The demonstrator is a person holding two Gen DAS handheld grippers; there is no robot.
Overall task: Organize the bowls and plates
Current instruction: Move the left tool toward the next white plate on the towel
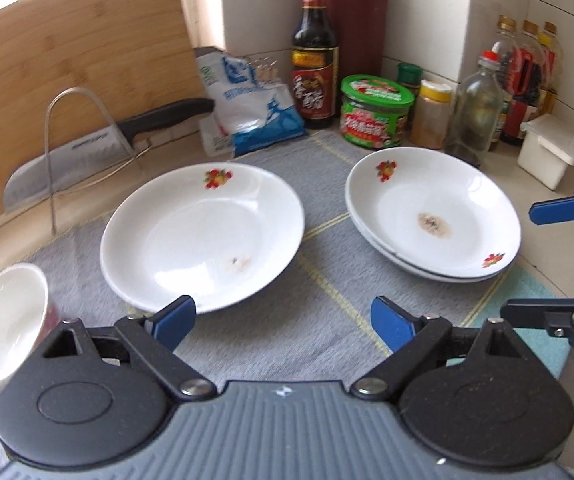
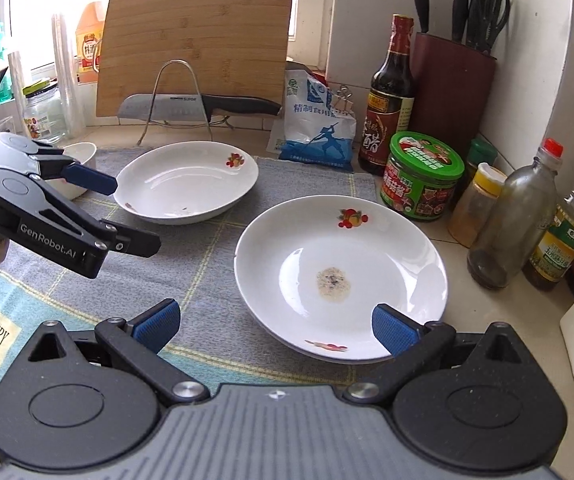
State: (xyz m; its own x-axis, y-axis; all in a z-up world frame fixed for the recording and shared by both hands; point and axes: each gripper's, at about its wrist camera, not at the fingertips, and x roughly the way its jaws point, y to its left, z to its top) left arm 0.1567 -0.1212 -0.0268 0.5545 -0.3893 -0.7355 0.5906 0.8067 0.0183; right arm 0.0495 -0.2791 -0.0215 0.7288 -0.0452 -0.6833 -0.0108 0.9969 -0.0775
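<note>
Stacked plates: a pile of plates [image 1: 433, 220] sits right of centre in the left wrist view, one plate nested on at least one other; the exact count cannot be told. Judged as the part already done.
Loose plate: a single plate [image 1: 203, 236] lies alone on the grey mat [image 1: 327, 320], centre-left of the same view, well apart from the pile. Judged as still to be added.
Bowl: a small white bowl [image 1: 5, 320] stands at the lower left edge of the left wrist view, near the loose plate and not stacked with anything.
Residue: a brownish spot shows in the middle of the top plate; a fainter mark in the loose plate.
Left tongs: the left gripper [image 1: 283, 320] has its jaws wide, nothing between them; the left pad sits just at the near rim of the loose plate.
Right tongs: the right gripper [image 2: 277, 324] has its jaws wide and empty, over the near edge of the pile.
Progress: partway, in my judgement; one plate and the bowl remain.
Surroundings: a cleaver [image 2: 191, 106] on a wire rack and bottles crowd the back of the counter.
</note>
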